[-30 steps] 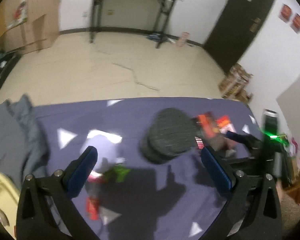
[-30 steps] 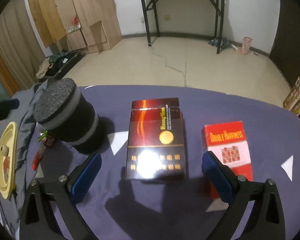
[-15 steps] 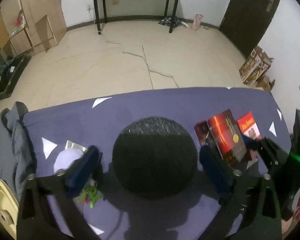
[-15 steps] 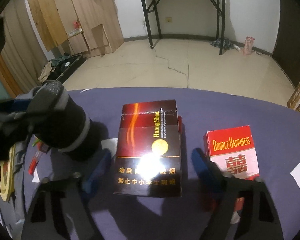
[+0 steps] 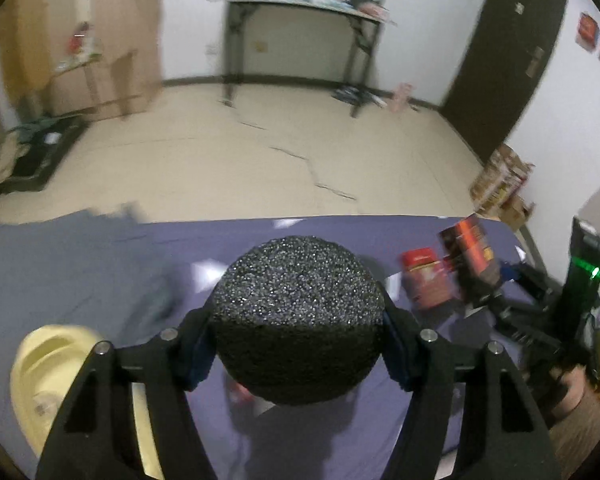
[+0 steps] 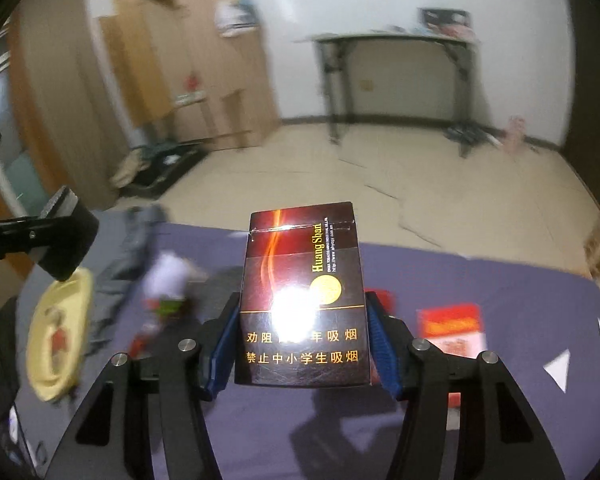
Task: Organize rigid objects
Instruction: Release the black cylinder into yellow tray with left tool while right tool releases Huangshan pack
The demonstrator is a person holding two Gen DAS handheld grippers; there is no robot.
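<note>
My left gripper (image 5: pixel 298 346) is shut on a black foam cylinder (image 5: pixel 296 300), lifted above the purple-covered table (image 5: pixel 100 280). In the right wrist view that cylinder (image 6: pixel 66 240) hangs at the far left. My right gripper (image 6: pixel 302 344) has its jaws closing, and the blue pads press both sides of a dark red cigarette box (image 6: pixel 300 264), raised off the cloth. The left wrist view shows this box (image 5: pixel 470 252) tilted in the air at the right. A bright red cigarette box (image 6: pixel 452 326) lies on the table to the right, also visible as the red box (image 5: pixel 424 280).
A pale yellow dish (image 6: pixel 58 332) sits at the table's left edge, near a crumpled grey garment (image 6: pixel 132 236). Small red and green items (image 6: pixel 168 306) lie blurred left of the held box. Beyond the table's far edge is bare floor and a black-legged desk (image 5: pixel 300 20).
Both grippers have gone from wide open to closed, the left around the foam cylinder and the right around the dark red box. Both objects have risen off the cloth.
</note>
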